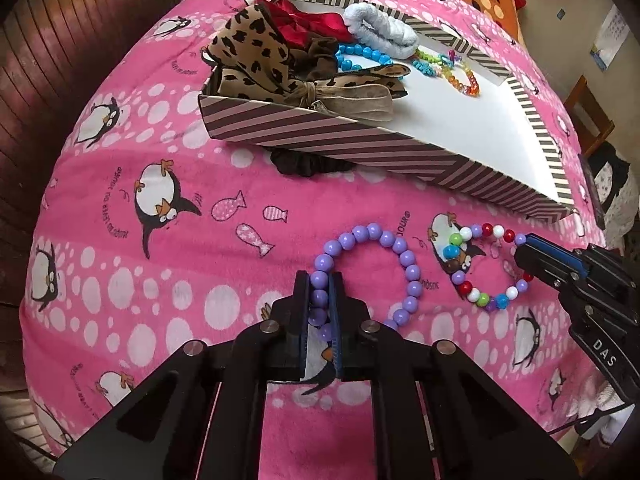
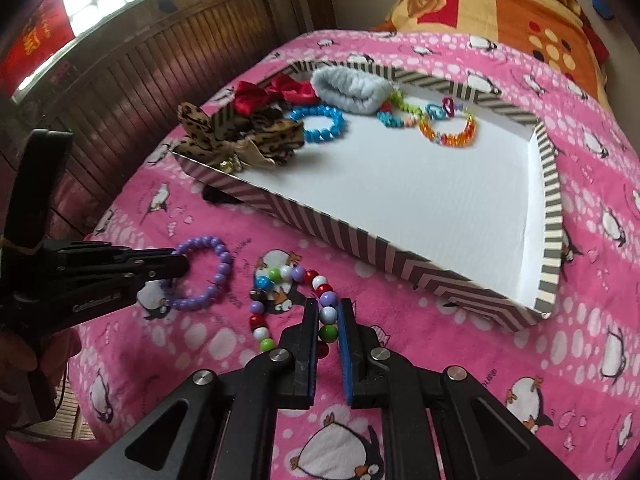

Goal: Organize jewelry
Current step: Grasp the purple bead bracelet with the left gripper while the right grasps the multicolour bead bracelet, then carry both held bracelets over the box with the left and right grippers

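Purple bracelet (image 1: 384, 268) on pink blanket (image 1: 160, 280), left gripper (image 1: 325, 280) clamped on its beads. Multicolour bracelet (image 2: 288, 300) just beside it, right gripper (image 2: 329, 312) clenched on it. Striped box (image 1: 400, 152) behind both.

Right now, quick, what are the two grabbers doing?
Left gripper: jaws shut on the purple bead bracelet.
Right gripper: jaws shut on the multicoloured bead bracelet.
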`<state>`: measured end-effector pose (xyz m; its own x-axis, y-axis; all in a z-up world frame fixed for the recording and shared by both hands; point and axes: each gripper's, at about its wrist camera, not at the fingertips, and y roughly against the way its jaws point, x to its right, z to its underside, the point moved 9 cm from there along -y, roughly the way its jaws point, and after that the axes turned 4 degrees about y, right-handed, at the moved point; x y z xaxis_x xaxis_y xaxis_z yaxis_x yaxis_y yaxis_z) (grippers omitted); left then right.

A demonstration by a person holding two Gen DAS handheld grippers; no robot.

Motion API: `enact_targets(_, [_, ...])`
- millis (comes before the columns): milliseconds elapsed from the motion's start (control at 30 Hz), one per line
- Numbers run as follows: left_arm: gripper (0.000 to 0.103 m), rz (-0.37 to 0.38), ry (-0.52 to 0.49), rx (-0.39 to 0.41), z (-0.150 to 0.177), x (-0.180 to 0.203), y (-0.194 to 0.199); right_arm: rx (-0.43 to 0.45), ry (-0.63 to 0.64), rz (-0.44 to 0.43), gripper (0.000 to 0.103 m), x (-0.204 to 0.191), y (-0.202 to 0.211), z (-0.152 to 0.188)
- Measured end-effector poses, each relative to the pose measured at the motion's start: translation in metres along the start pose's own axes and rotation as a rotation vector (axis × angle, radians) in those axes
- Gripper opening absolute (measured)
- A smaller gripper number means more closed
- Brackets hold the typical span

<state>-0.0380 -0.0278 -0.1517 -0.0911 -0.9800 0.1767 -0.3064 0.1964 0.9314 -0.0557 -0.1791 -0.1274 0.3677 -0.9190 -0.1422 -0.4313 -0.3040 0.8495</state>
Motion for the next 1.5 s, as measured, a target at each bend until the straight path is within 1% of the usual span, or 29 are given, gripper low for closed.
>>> enact_targets(233, [0.008,0.021,-0.01,0.029,0.001,0.004,0.018,0.024,0.019,-0.002,0.009,-0.007,0.018,-0.003])
enact_targets(567, [0.008,0.017,-0.04,0.076,-0.006,0.012,0.038,0.058,0.035,-0.004,0.009,-0.011,0.04,-0.009])
enact_targets(867, [0.008,0.058,-0.055,0.108,-0.014,0.023,0.06,0.086,0.044,0.012,0.009,-0.009,0.059,-0.014])
enact_targets(1267, [0.008,0.08,-0.105,0.178,-0.039,0.039,0.091,0.139,0.055,0.041,0.009,-0.007,0.087,-0.03])
enact_targets(1500, [0.008,0.083,-0.13,0.234,-0.063,0.048,0.109,0.173,0.058,0.067,0.009,0.004,0.101,-0.047])
